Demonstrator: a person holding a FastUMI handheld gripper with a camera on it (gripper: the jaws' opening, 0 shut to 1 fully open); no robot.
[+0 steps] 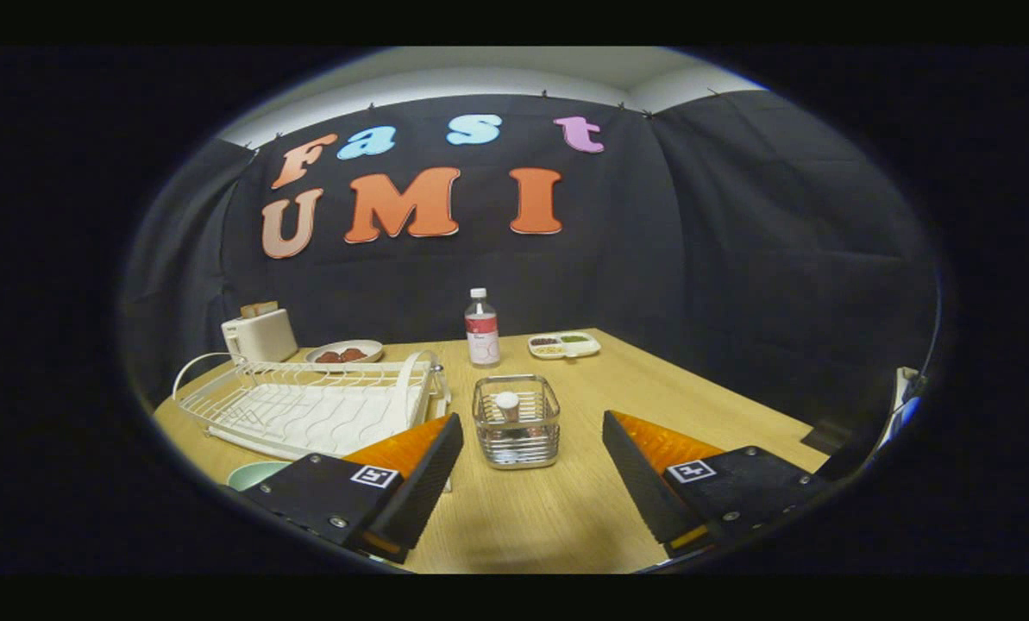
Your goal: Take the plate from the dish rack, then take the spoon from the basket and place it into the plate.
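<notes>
Looking along the wide-open, empty gripper (533, 435), we see the wire basket (516, 421) just ahead between its fingers with the spoon (507, 404) standing inside, the white dish rack (307, 405) to the left, and a pale green plate (254, 473) on the tabletop (566, 509) beside the left finger.
</notes>
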